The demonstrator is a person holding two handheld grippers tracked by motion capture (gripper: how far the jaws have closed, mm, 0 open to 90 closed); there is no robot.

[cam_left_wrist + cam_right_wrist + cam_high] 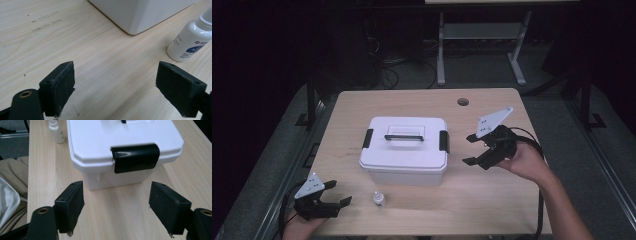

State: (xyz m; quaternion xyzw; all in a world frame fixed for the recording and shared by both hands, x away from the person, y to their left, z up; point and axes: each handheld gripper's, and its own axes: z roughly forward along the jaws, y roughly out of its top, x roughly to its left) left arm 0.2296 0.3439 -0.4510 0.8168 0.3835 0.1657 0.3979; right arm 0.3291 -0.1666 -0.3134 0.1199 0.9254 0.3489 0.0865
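Lidded white box (404,149) latched shut; small bottle (379,199) stands beside.

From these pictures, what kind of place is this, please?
Probably a lab or workshop set up for recording: a light wooden desk with a cable hole, cables on the floor, and another desk's metal frame behind.

Light wooden table (362,107), rounded corners, round cable hole (463,102) near its far edge; faint scuff marks on the grain in the left gripper view. Grey floor (482,75) around it, dark cables (387,70) lying beyond the far edge. Second table's white metal legs (440,50) and crossbar at the far side. Black frame uprights (310,102) flanking the table. Surroundings dim; room edges fall into darkness.
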